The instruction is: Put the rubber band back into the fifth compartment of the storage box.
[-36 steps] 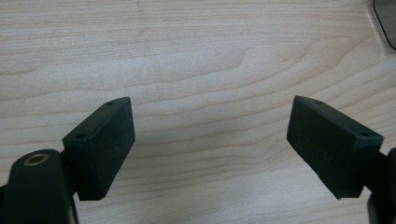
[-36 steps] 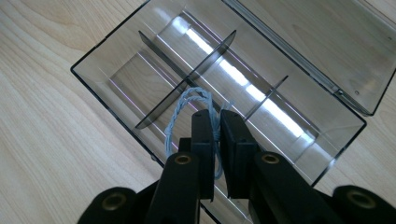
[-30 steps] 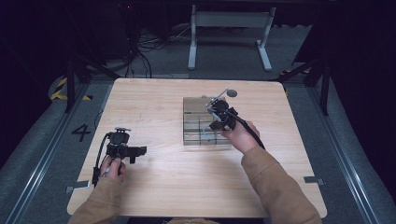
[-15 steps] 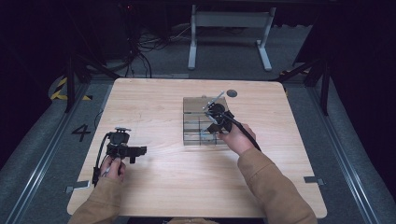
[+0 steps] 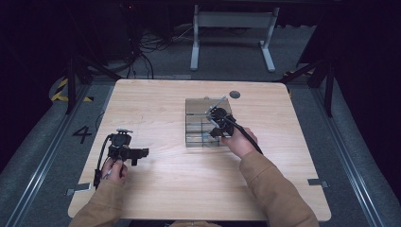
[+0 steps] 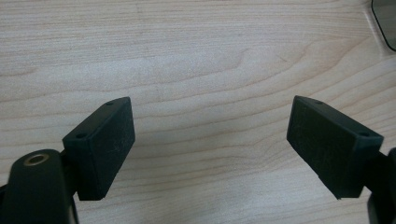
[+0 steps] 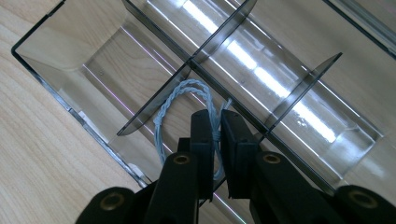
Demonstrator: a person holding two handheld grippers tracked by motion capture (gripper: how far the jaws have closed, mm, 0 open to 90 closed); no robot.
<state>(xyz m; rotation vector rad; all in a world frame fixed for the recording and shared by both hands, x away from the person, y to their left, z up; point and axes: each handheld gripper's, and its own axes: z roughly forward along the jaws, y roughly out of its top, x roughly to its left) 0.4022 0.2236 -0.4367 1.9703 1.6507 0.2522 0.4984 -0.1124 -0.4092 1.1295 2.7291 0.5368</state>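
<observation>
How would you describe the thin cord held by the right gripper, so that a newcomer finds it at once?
On the wooden table stands a clear divided organizer box. Above one of its compartments, the right gripper pinches a pale blue braided cord, looped. It is the one soft, twisted thing among hard transparent walls.

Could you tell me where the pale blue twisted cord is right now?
The pale blue twisted cord is pinched in the right gripper, looping into a compartment of the clear divided box.

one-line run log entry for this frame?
right claw: shut on light-blue braided cord | over clear divided organizer | left claw: open, over bare table
</observation>
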